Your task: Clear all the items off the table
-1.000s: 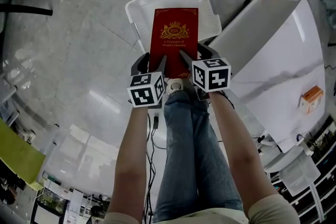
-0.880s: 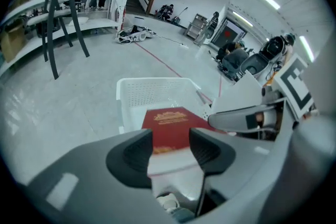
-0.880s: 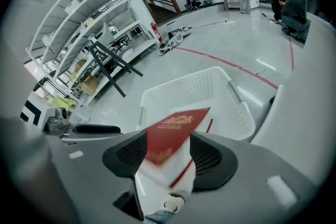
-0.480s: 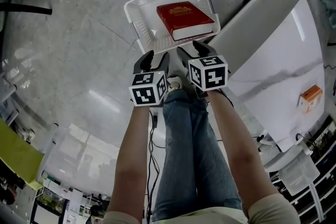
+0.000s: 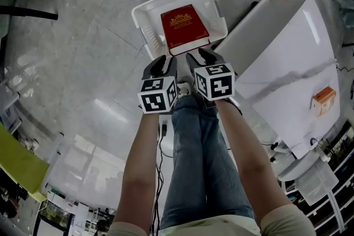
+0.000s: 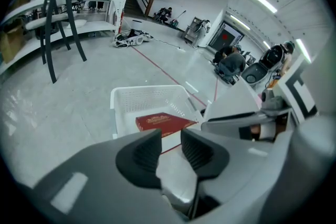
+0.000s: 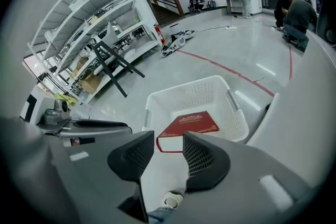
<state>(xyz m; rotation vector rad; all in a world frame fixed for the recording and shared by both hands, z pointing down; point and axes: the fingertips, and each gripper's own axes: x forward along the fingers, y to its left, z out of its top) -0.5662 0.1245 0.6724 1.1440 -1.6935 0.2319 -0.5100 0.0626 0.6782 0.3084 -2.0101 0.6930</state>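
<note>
Hovering near the white basket (image 5: pixel 145 14): your left gripper (image 5: pixel 161 66) and right gripper (image 5: pixel 202 58) have both just been closing, a narrow gap between the jaws, nothing in them. Red book (image 5: pixel 184 29) lies flat inside the basket, on the floor beside the table (image 5: pixel 287 58).

A black stool (image 7: pixel 105 54) stands near shelves (image 7: pixel 89 18).

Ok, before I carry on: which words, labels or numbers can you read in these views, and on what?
Red book in the white basket: gold crest and gold lettering on the cover, too small to read.
Orange box on the white table: any print is too blurred to read.
Left marker cube and right marker cube: black-and-white squares only, no words.
Nothing is legible.
</note>
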